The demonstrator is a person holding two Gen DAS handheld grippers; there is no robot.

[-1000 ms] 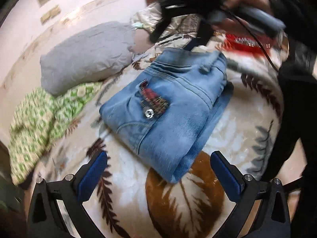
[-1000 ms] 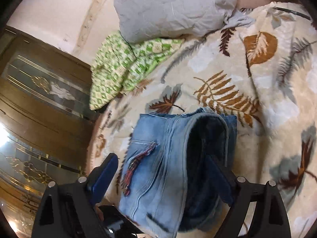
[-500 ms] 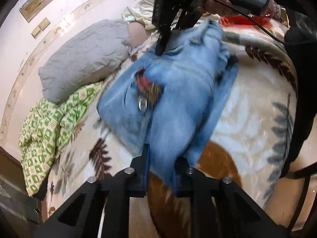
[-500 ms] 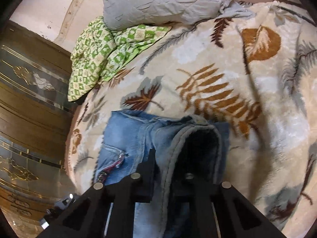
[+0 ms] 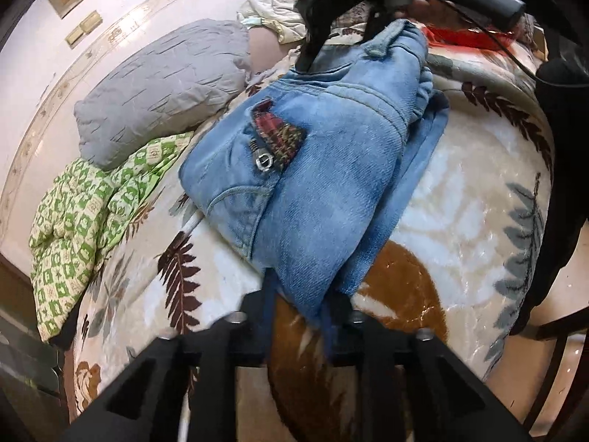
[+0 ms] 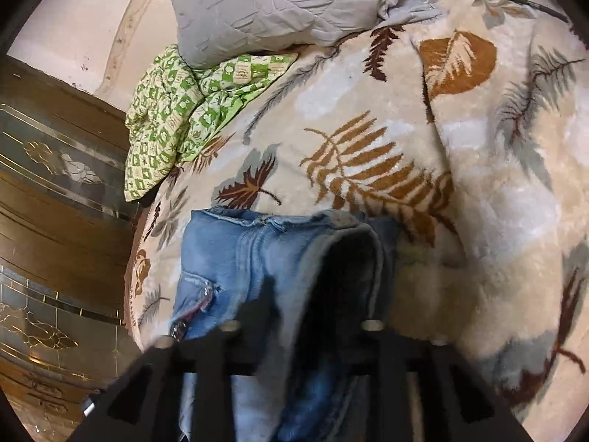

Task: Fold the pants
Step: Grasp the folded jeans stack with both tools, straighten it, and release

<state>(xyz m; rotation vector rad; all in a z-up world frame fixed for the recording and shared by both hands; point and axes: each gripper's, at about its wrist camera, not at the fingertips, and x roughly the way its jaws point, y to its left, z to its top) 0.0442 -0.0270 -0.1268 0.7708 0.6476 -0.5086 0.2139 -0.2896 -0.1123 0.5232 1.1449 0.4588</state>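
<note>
Both grippers reopening — jeans [image 5: 324, 169] between.

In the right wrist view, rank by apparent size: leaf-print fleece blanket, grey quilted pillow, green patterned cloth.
1. Leaf-print fleece blanket
2. Grey quilted pillow, partly cut off by the frame
3. Green patterned cloth

left claw [image 5: 300, 309] opening around folded jeans [image 5: 324, 169] (right claw [image 5: 338, 33] at far end).

Lying folded on the bed: light-blue denim pants [image 5: 324, 169], patched pocket facing up, near corner sitting between the left fingers [image 5: 267, 305], waistband end bunching up, dark lining gaping, between the right fingers [image 6: 263, 305].
</note>
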